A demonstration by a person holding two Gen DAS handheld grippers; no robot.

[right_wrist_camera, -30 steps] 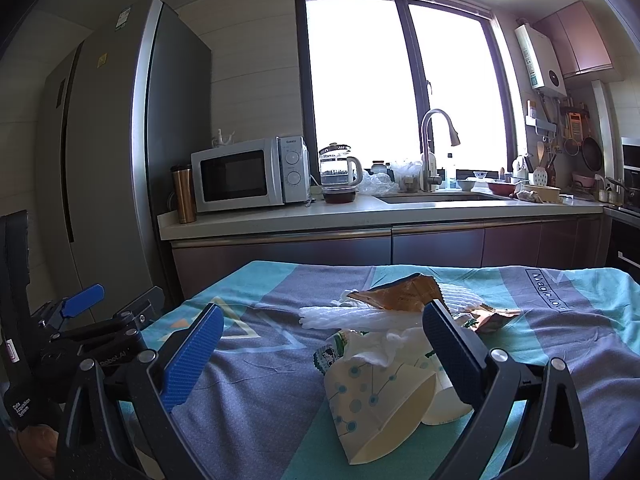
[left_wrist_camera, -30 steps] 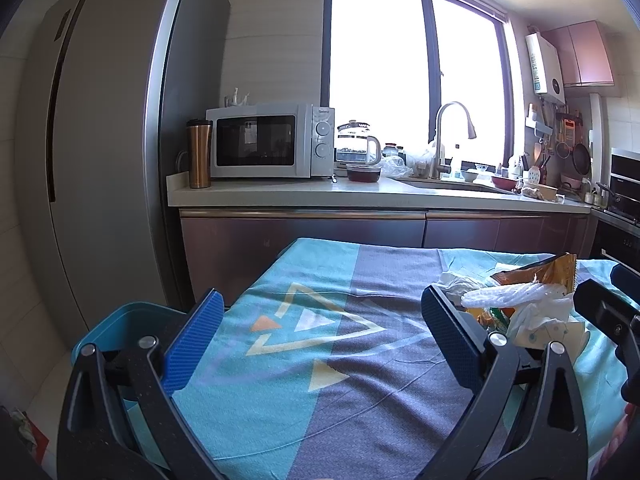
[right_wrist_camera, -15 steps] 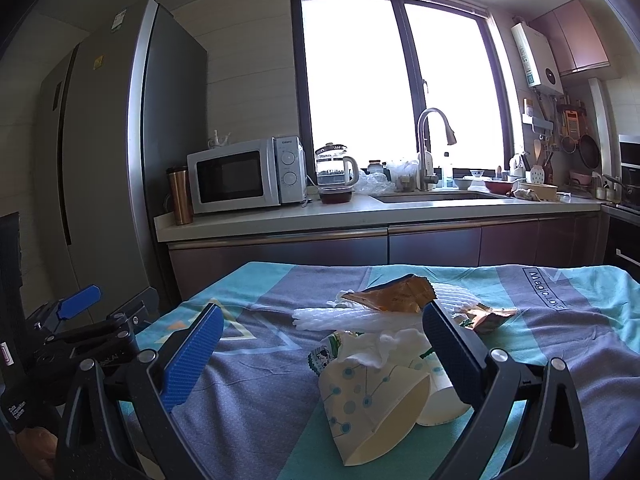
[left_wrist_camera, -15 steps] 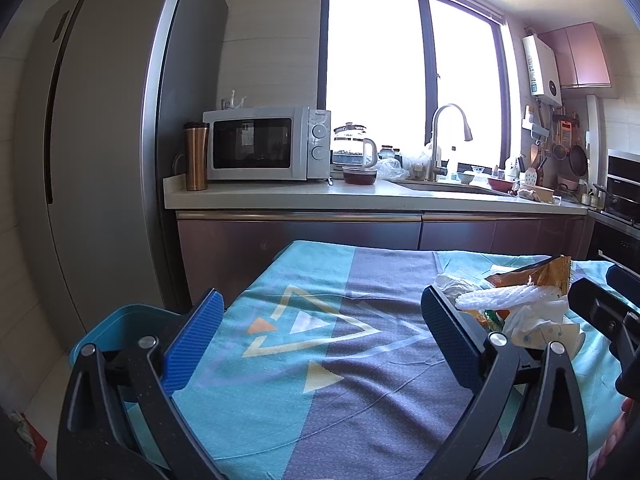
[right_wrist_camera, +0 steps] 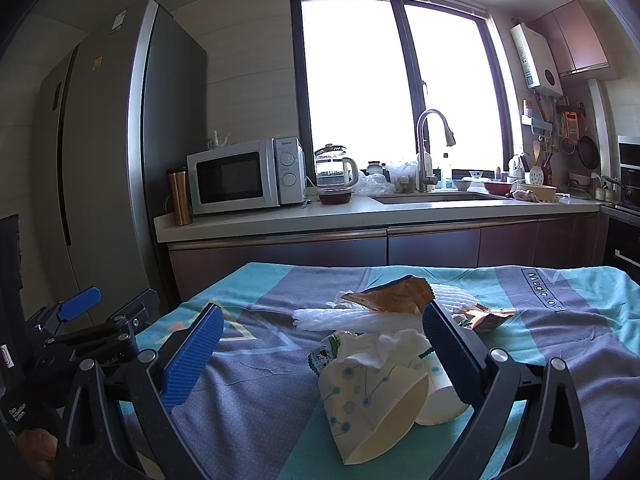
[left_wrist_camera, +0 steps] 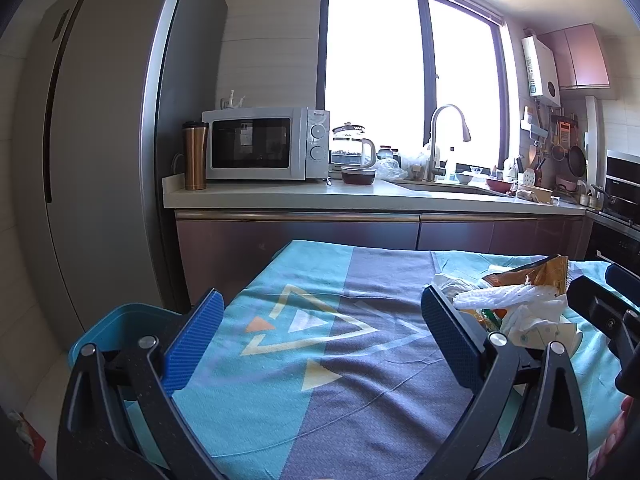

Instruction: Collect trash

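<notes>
A heap of trash lies on the teal and grey tablecloth (right_wrist_camera: pixel 256 404): a crushed paper cup (right_wrist_camera: pixel 368 404) with blue dots, a crumpled tissue (right_wrist_camera: pixel 384 346), white foam netting (right_wrist_camera: pixel 352 318) and a brown snack wrapper (right_wrist_camera: pixel 396 294). My right gripper (right_wrist_camera: pixel 320 354) is open, low over the cloth, with the cup and tissue between its blue pads. My left gripper (left_wrist_camera: pixel 316 334) is open over bare cloth, and the same heap (left_wrist_camera: pixel 516 304) lies just right of its right pad. A blue bin (left_wrist_camera: pixel 120 324) stands beside the table at the left.
Behind the table runs a kitchen counter (right_wrist_camera: pixel 360 216) with a microwave (right_wrist_camera: pixel 244 176), a copper mug (right_wrist_camera: pixel 179 196), a glass kettle (right_wrist_camera: pixel 334 172) and a sink with a tap (right_wrist_camera: pixel 430 152). A tall grey fridge (left_wrist_camera: pixel 100 160) stands at the left. An oven front (right_wrist_camera: pixel 628 216) is at the right.
Both grippers stay open. The two views have drifted slightly back and down, so the trash heap sits a little lower and farther from the left gripper's camera.
</notes>
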